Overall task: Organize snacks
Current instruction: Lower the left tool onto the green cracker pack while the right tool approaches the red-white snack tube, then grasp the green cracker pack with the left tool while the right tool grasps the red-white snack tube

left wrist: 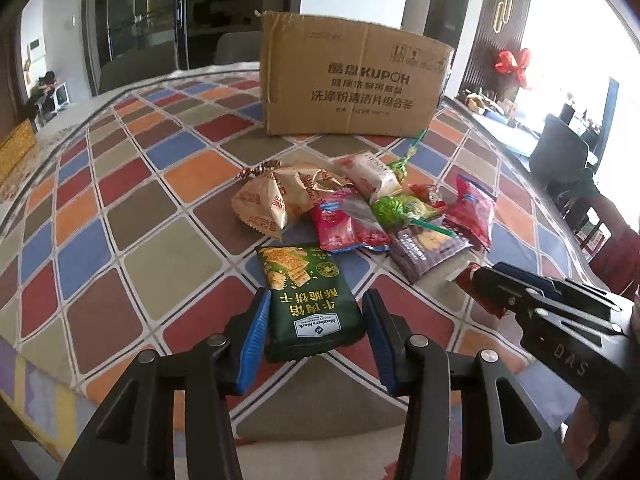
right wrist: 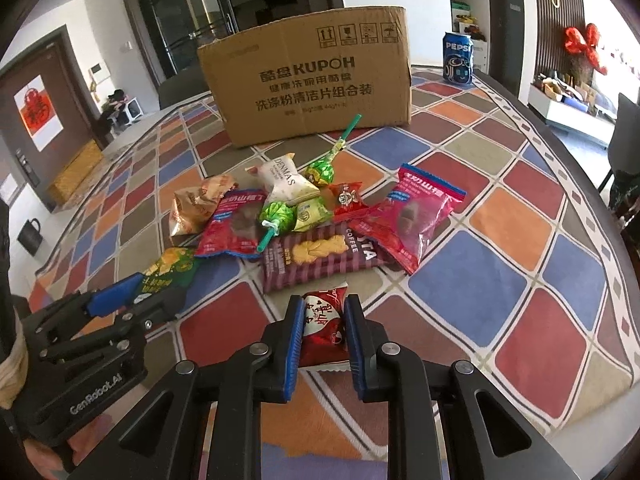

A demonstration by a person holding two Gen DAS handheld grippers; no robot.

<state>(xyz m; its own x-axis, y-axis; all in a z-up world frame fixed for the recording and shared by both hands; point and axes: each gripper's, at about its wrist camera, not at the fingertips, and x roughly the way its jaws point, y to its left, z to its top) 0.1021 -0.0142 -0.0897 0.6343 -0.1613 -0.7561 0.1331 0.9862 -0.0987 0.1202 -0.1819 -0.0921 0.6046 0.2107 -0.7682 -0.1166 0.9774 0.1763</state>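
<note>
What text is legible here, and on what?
"KUPOH": cardboard box
"PEPSI": blue can
"DENMA S": white packet
"COFFEE": brown biscuit packet
"Member's Mark": green cracker packet
"GenRobot.AI": left gripper
"DAS": right gripper
Other print is too blurred to read.
</note>
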